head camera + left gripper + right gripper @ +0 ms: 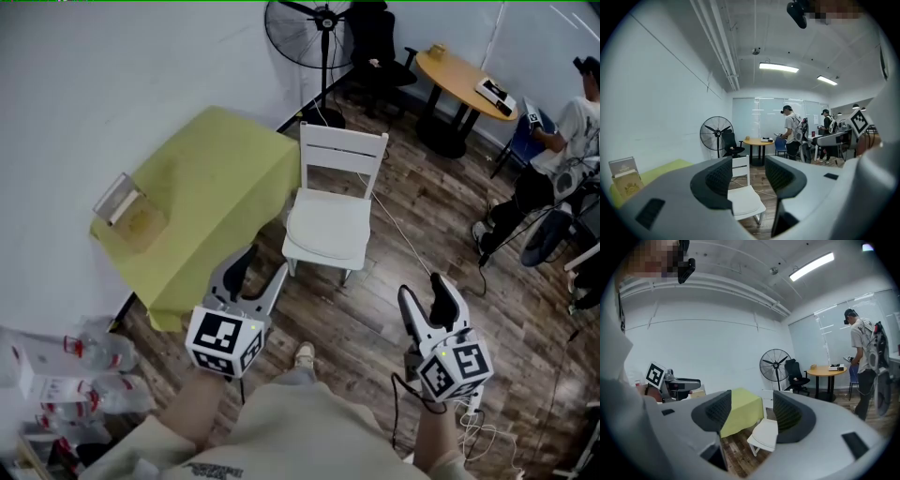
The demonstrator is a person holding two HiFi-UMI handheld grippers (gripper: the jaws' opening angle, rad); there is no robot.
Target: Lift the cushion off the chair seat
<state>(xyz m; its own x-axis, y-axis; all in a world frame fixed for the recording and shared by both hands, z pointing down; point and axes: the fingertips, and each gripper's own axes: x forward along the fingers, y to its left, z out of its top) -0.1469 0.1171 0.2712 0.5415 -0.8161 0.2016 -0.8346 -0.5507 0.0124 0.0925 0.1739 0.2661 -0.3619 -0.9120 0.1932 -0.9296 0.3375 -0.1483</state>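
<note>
A white chair (339, 150) stands on the wood floor with a white cushion (328, 225) lying flat on its seat. In the head view my left gripper (262, 267) hovers just short of the seat's near left corner, open and empty. My right gripper (424, 291) is off to the chair's right and nearer to me, also open and empty. The left gripper view shows the cushion (745, 200) between and beyond the open jaws of the left gripper (747, 176). In the right gripper view the chair (765, 433) sits beyond the right gripper (752, 413).
A table under a yellow-green cloth (211, 183) stands close to the chair's left, with a clear sign holder (117, 199) on it. Behind are a floor fan (314, 33), a round wooden table (464, 80) and a seated person (562, 141). Bottles (89, 361) lie at lower left.
</note>
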